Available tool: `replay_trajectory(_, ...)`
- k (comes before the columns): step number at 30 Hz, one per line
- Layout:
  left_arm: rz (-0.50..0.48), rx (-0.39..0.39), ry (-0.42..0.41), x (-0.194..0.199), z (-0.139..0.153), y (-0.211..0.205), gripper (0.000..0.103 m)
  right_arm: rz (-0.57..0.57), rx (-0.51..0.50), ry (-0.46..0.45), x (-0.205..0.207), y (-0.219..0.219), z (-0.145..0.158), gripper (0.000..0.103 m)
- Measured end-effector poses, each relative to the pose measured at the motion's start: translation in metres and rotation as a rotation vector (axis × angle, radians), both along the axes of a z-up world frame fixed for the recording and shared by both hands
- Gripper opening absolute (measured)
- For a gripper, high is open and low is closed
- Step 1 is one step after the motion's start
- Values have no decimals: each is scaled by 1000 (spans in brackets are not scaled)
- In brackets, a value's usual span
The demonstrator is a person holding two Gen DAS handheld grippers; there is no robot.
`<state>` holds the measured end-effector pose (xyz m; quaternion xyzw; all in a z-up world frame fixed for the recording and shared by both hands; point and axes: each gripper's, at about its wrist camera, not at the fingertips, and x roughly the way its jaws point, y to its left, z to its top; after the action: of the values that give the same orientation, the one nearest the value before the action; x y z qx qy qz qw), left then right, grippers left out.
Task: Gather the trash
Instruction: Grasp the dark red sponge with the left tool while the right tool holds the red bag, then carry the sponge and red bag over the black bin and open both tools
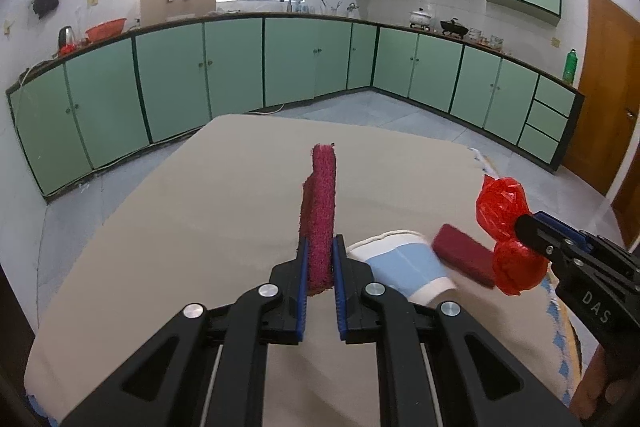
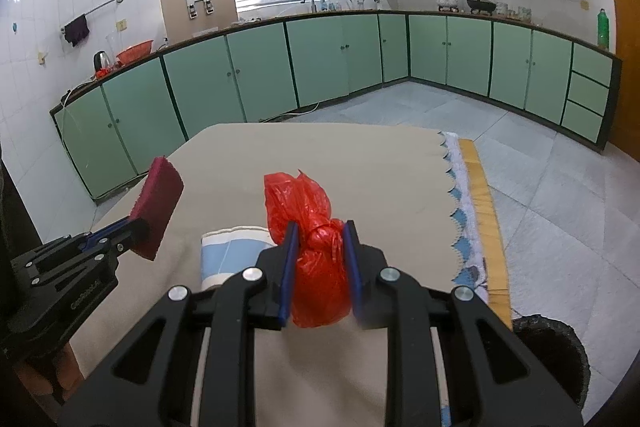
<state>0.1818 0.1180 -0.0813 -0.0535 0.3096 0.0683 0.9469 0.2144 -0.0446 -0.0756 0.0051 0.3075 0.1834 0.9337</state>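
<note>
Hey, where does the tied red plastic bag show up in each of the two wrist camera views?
Left wrist view: red plastic bag at the right edge, pinched by the right gripper.
Right wrist view: the bag sits centre-low, between that gripper's fingers.
Shared landmark: the blue-and-white paper cup lying on the table, just left of the bag in both.

Black left claw (image 1: 320, 259), blue pads, silver screws, right claw (image 2: 320, 247) same
</note>
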Motion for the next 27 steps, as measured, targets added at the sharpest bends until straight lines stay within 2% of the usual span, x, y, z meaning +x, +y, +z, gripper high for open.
replay_trajectory(14, -96, -2, -38, -6, 23, -48, 11, -82, 4, -44, -22, -44, 27, 21)
replay_trajectory(27, -230, -24, -70, -5, 32, -118, 11, -200, -7, -86, -51, -117, 41, 21)
